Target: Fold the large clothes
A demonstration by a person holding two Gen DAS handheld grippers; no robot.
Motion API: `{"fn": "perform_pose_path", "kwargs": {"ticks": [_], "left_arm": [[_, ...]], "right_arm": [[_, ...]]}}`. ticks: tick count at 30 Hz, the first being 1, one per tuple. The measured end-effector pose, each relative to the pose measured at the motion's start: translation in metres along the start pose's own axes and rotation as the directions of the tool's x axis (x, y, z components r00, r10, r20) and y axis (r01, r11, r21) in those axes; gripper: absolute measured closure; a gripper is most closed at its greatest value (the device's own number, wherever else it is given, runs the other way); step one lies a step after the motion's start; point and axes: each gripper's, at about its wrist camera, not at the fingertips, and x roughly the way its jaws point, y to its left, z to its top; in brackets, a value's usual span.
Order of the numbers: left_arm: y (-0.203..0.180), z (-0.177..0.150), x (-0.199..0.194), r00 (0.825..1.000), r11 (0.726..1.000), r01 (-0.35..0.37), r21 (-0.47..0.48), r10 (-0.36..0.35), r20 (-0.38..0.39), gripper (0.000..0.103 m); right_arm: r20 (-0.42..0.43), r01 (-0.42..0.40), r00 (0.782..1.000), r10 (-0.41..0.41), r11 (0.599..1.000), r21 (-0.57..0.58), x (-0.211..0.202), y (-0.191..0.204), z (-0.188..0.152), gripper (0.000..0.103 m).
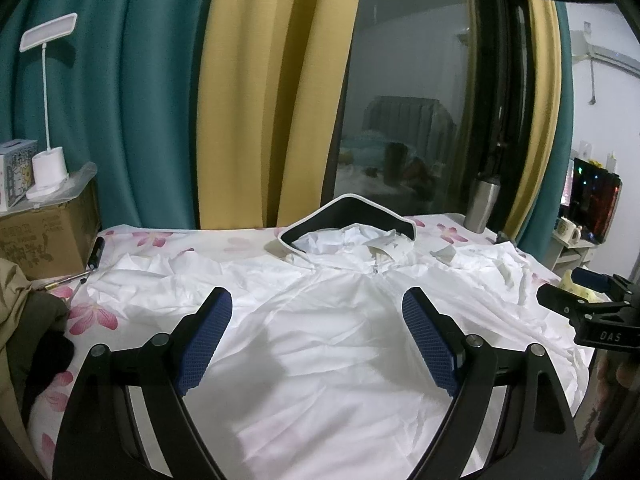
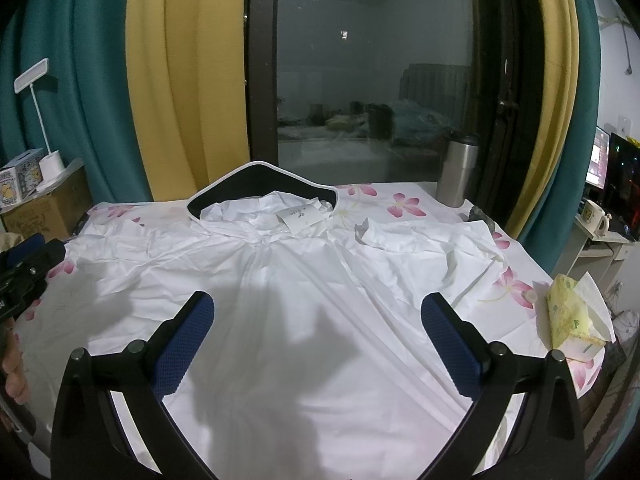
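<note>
Floral-print tabletop (image 2: 404, 204) carrying crinkled white hooded jacket (image 2: 304, 280), hood lying ahead of fingers; left gripper (image 1: 316, 336), right gripper (image 2: 318, 336) both hovering spread, gripping nothing.

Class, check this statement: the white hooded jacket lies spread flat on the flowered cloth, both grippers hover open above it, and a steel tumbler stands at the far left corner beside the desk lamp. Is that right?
One detail is wrong. The steel tumbler stands at the far right corner by the window, not beside the desk lamp, as the right wrist view shows. The white hooded jacket does lie spread on the flowered cloth, with the left gripper and right gripper open above it.
</note>
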Motion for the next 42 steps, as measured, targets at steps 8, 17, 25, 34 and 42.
{"fn": "perform_pose_path", "kwargs": {"ticks": [8, 17, 25, 34, 42], "left_arm": [[-0.001, 0.005, 0.019, 0.999, 1.000, -0.012, 0.013, 0.012, -0.040, 0.013], [-0.005, 0.026, 0.058, 0.997, 1.000, 0.002, 0.012, -0.001, -0.082, 0.014], [-0.018, 0.036, 0.095, 0.993, 0.999, 0.004, 0.042, 0.001, -0.118, 0.013], [-0.023, 0.038, 0.143, 0.982, 0.999, 0.000, 0.039, 0.007, -0.187, 0.013], [-0.023, 0.031, 0.184, 0.971, 1.000, -0.003, 0.029, 0.009, -0.237, 0.014]], "right_arm": [[-0.034, -0.012, 0.999, 0.012, 1.000, 0.002, 0.022, -0.007, 0.003, 0.001], [-0.078, -0.017, 0.997, 0.018, 1.000, 0.012, 0.057, -0.023, 0.015, 0.001], [-0.112, -0.016, 0.994, 0.019, 1.000, 0.024, 0.089, -0.043, 0.029, 0.001], [-0.173, -0.003, 0.985, 0.009, 0.999, 0.039, 0.130, -0.076, 0.032, 0.001], [-0.222, -0.007, 0.975, 0.000, 1.000, -0.031, 0.177, -0.100, 0.043, 0.001]]}}
